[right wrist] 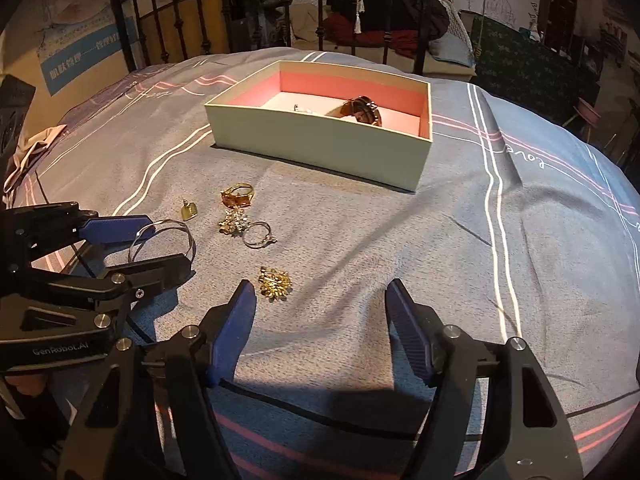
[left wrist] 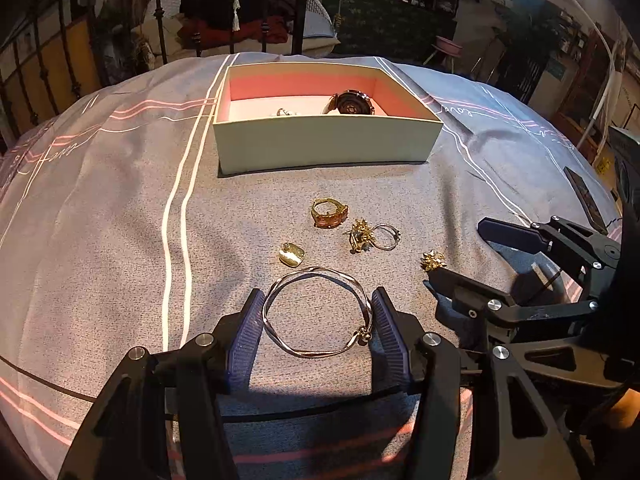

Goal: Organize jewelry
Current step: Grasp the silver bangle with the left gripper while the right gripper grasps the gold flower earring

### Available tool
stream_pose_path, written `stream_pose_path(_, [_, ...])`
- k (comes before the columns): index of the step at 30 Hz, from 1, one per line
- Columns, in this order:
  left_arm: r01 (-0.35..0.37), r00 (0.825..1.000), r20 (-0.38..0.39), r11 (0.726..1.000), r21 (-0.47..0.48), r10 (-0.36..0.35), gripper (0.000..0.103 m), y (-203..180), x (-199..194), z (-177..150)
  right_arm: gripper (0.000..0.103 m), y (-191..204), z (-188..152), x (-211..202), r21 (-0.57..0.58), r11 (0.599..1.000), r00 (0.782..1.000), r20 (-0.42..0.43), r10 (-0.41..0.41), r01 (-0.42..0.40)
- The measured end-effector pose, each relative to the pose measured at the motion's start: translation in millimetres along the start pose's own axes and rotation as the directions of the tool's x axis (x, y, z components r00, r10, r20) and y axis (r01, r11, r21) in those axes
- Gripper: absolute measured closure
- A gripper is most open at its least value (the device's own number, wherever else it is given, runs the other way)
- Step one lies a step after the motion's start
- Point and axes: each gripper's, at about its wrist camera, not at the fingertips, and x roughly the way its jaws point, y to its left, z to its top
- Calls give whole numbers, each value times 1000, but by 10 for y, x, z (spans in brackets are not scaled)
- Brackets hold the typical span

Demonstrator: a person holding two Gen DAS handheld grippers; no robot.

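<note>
A silver bangle (left wrist: 318,312) lies on the bedspread between the fingers of my left gripper (left wrist: 318,300), which is open around it; it also shows in the right wrist view (right wrist: 162,240). Beyond it lie a gold pendant (left wrist: 292,255), an orange-stone gold ring (left wrist: 329,212), a gold flower piece (left wrist: 360,236) touching a silver ring (left wrist: 386,236), and a gold brooch (left wrist: 433,261). My right gripper (right wrist: 320,296) is open and empty, the brooch (right wrist: 275,283) just by its left fingertip. A cream box (left wrist: 320,144) with pink lining holds a watch (left wrist: 352,103) and a small ring (left wrist: 285,112).
Everything lies on a grey bedspread (left wrist: 120,220) with white and pink stripes. A black metal bed frame (right wrist: 160,12) stands behind the box. A dark phone-like object (left wrist: 586,198) lies at the right. Furniture and clothes fill the room beyond.
</note>
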Motion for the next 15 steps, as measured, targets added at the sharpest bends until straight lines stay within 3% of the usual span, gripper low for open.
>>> stream_pose_path(3, [0, 1000, 4, 1000, -10, 0, 49, 27, -26, 9, 45, 87, 35, 53, -31, 999, 1000, -8, 10, -11])
stream_pose_path(6, [-2, 1000, 4, 1000, -8, 2, 49, 27, -38, 10, 60, 100, 30, 64, -37, 999, 1000, -10, 18, -19])
stream_pose_path(8, [5, 1000, 6, 1000, -10, -5, 49, 20, -45, 10, 79, 74, 22, 55, -28, 1000, 1000, -10, 12, -12])
stream_pose_path(10, [10, 1000, 7, 1000, -5, -10, 49, 4, -43, 7, 86, 16, 17, 42, -9, 1000, 1000, -8, 17, -17])
stream_pose_path(15, [14, 1000, 8, 1000, 12, -14, 49, -44, -49, 16, 87, -42, -5, 14, 34, 998, 999, 13, 43, -43])
